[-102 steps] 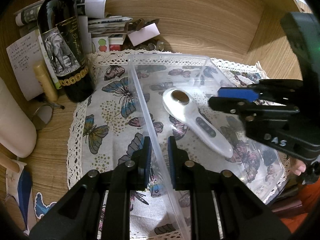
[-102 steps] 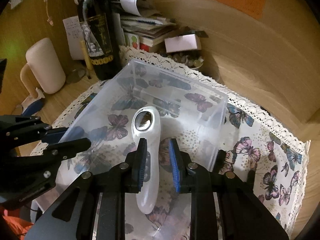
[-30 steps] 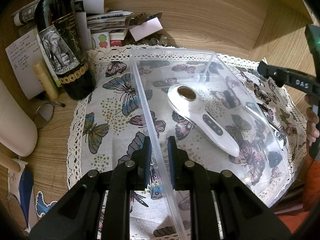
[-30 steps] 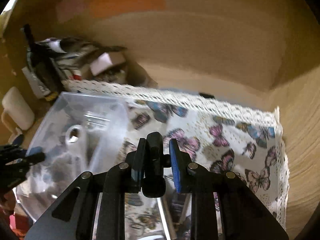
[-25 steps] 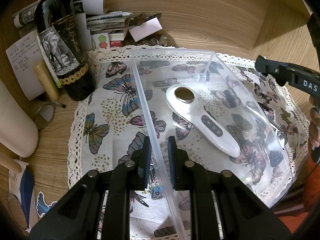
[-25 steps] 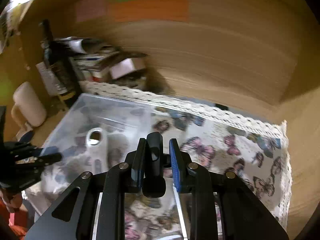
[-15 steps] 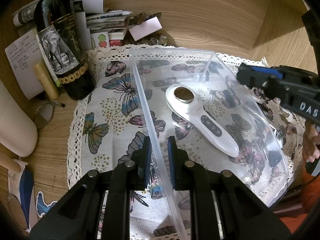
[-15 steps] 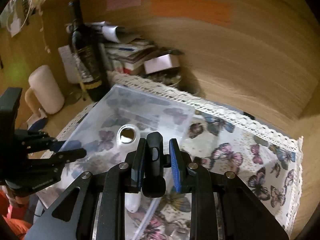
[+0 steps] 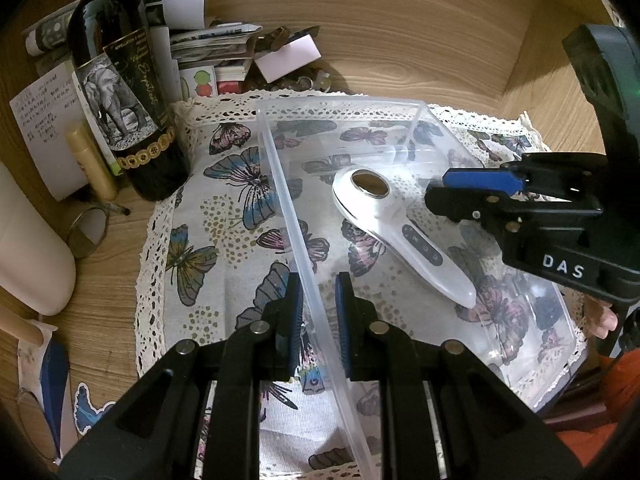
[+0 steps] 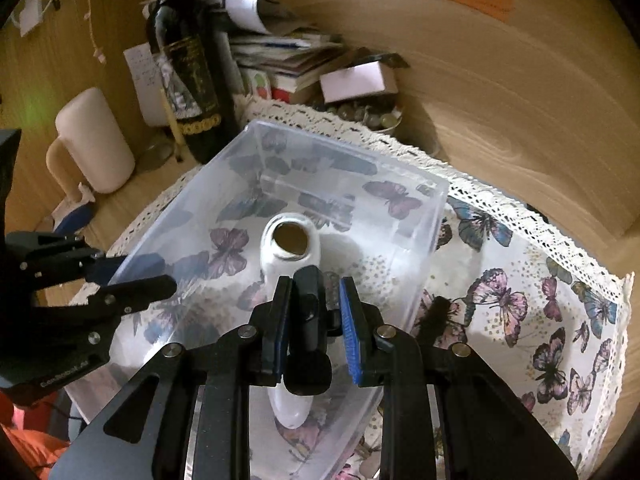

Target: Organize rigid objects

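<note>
Butterfly-print lace cloth (image 9: 224, 216) under a clear plastic bin (image 9: 416, 120); my left gripper (image 9: 316, 312) pinches its nine-o'clock wall, my right gripper (image 10: 314, 322) clamps a black object (image 10: 308, 344)

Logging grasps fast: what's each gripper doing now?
Left gripper: shut on clear plastic bin wall.
Right gripper: shut on small black object.

A clear plastic bin (image 9: 416, 116) stands on a butterfly-print cloth, its near wall pinched between black fingers. Inside lies a white handheld device (image 9: 400, 232) — flat on the bottom, round metal head toward the far wall, dark buttons facing up. A small black object (image 10: 308, 336) hangs above it — clamped between blue pads.
</note>
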`<state>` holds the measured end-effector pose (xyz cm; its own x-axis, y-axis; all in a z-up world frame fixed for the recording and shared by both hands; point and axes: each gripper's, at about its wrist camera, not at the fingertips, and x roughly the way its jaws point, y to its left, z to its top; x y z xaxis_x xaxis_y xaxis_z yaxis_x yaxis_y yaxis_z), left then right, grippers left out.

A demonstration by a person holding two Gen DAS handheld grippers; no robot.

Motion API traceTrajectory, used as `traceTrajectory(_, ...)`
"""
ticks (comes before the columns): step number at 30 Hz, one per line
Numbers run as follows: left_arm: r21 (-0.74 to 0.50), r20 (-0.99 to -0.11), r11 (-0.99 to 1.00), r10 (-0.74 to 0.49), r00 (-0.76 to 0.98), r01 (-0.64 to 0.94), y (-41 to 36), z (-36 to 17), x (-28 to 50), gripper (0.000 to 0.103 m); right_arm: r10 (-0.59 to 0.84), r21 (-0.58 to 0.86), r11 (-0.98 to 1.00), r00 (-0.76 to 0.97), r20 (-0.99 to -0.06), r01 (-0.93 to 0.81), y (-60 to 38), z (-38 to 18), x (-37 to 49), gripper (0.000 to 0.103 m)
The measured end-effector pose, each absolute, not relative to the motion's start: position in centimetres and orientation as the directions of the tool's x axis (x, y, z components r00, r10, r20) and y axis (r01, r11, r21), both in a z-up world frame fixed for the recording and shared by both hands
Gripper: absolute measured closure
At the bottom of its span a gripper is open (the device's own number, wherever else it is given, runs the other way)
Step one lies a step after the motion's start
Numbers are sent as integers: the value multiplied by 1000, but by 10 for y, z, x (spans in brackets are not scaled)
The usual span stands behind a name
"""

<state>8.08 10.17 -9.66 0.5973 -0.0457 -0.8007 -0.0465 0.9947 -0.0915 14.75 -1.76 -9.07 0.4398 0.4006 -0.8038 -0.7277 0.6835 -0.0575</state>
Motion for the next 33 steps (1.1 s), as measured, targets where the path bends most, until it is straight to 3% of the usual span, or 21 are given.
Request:
traceTrajectory(4, -85, -801, 995, -39, 597, -49, 100, -96, 81, 87, 408, -63, 682, 451, -794, -729, -22, -86, 145, 76)
traceTrajectory(19, -80, -801, 995, -33, 598, -54, 99, -95, 82, 87, 369, -59, 803, 572, -733, -593, -85, -53, 172, 75)
traceTrajectory(33, -91, -803, 994, -41, 595, -55, 101, -95, 81, 87, 272, -42, 827, 464, -843, -561, -104, -106, 218, 75)
